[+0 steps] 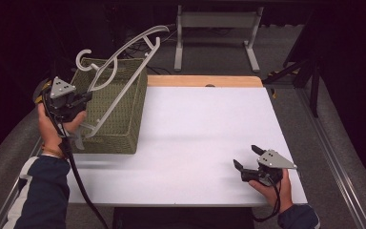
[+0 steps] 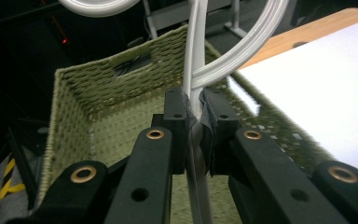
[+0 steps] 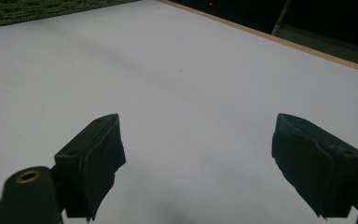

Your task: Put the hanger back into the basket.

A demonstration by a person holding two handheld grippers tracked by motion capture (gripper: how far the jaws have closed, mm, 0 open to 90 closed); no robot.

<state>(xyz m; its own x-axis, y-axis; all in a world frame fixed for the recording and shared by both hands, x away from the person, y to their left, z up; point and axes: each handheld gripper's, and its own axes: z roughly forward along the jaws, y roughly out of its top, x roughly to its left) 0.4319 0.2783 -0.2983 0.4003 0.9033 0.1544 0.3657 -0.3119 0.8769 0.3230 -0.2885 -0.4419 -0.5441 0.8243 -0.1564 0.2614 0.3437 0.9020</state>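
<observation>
A pale grey plastic hanger stands tilted over a green woven basket at the table's left edge. My left gripper is shut on the hanger's bar near its hook, above the basket's near-left corner. In the left gripper view the pads pinch the hanger with the basket's inside behind. My right gripper hovers open over the white tabletop at the front right, nothing between its fingers.
A white sheet covers the table, with a wooden strip along its far edge. A grey metal frame stands on the floor behind the table. Dark floor surrounds the table.
</observation>
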